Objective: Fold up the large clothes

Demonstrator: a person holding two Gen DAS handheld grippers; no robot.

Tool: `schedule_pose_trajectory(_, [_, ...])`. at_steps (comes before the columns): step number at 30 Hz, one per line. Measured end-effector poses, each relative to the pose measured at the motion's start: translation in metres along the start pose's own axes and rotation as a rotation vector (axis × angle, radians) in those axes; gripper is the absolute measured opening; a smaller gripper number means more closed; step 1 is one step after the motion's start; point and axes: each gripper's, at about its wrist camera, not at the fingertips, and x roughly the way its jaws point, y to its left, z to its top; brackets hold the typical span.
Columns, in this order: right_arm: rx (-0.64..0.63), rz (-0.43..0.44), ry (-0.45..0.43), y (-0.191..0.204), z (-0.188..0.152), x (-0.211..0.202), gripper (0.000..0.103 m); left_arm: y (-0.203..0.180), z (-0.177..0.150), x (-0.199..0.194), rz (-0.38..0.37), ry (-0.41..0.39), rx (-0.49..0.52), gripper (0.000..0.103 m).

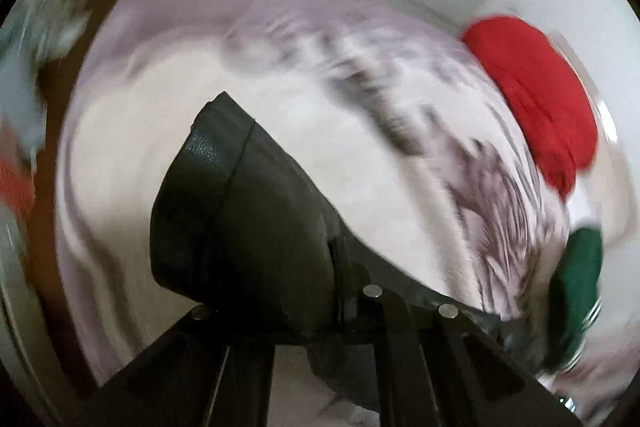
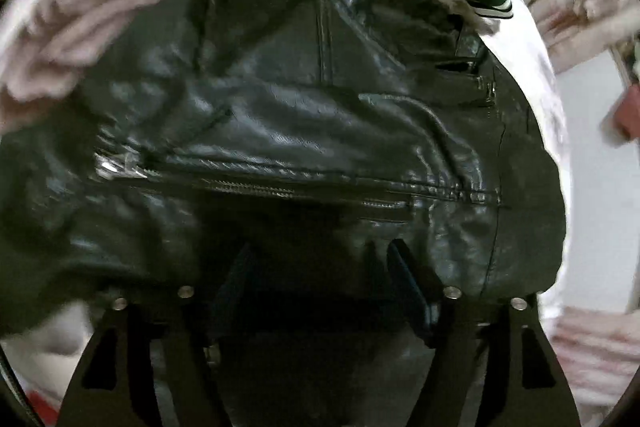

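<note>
Black leather jacket (image 2: 304,131) fills the right view, zipper running left-right, pink patterned cloth (image 2: 100,7) crowding its top edge. Right gripper (image 2: 320,267) looks parted against it; left gripper (image 1: 340,291) apparently clamps a jacket flap.

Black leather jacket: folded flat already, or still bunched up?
Still bunched. In the right wrist view the black leather jacket lies in rumpled creases, its zipper running crookedly across; no neat fold edges show.
</note>
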Motion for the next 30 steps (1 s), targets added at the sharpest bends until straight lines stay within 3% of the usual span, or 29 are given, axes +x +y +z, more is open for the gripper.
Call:
schedule_pose_trajectory(3, [0.04,0.11,-0.006,-0.022,0.0,-0.007,0.076,-0.074,-0.006,-0.033,0.008,-0.078,0.258,0.004])
schedule_pose_trajectory(7, [0.155,0.237,-0.016,-0.092,-0.012,-0.022,0.076,-0.166,-0.035,-0.056,-0.064,-0.078,0.449,0.003])
schedule_pose_trajectory(10, [0.247,0.293,-0.002,-0.164,-0.031,-0.022,0.076,-0.25,-0.089,-0.072,-0.177,-0.036,0.578,0.003])
schedule_pose_trajectory(13, [0.332,0.295,0.011,-0.242,-0.055,-0.011,0.076,-0.335,-0.163,-0.074,-0.313,0.041,0.697,0.003])
schedule_pose_trajectory(15, [0.399,0.282,0.034,-0.297,-0.077,0.003,0.076,-0.39,-0.224,-0.065,-0.397,0.123,0.777,0.003])
schedule_pose_trajectory(17, [0.462,0.27,0.071,-0.342,-0.098,0.022,0.076,-0.429,-0.276,-0.049,-0.435,0.21,0.846,0.003])
schedule_pose_trajectory(19, [0.508,0.267,0.103,-0.38,-0.116,0.036,0.076,-0.454,-0.323,-0.032,-0.442,0.272,0.908,0.003])
schedule_pose_trajectory(23, [0.596,0.306,0.145,-0.432,-0.146,0.064,0.076,-0.469,-0.391,0.017,-0.339,0.397,1.028,0.005])
schedule_pose_trajectory(25, [0.611,0.332,0.139,-0.445,-0.155,0.068,0.076,-0.461,-0.41,0.029,-0.267,0.444,1.074,0.008])
schedule_pose_trajectory(27, [0.625,0.387,0.123,-0.454,-0.158,0.071,0.076,-0.45,-0.407,0.037,-0.25,0.472,1.061,0.012])
schedule_pose_trajectory(28, [0.64,0.433,0.111,-0.46,-0.159,0.072,0.076,-0.446,-0.406,0.034,-0.268,0.477,1.05,0.017])
schedule_pose_trajectory(29, [0.656,0.487,0.099,-0.466,-0.159,0.073,0.076,-0.443,-0.403,0.029,-0.294,0.493,1.044,0.04])
schedule_pose_trajectory(30, [0.664,0.521,0.091,-0.468,-0.158,0.073,0.076,-0.446,-0.403,0.022,-0.305,0.501,1.047,0.056])
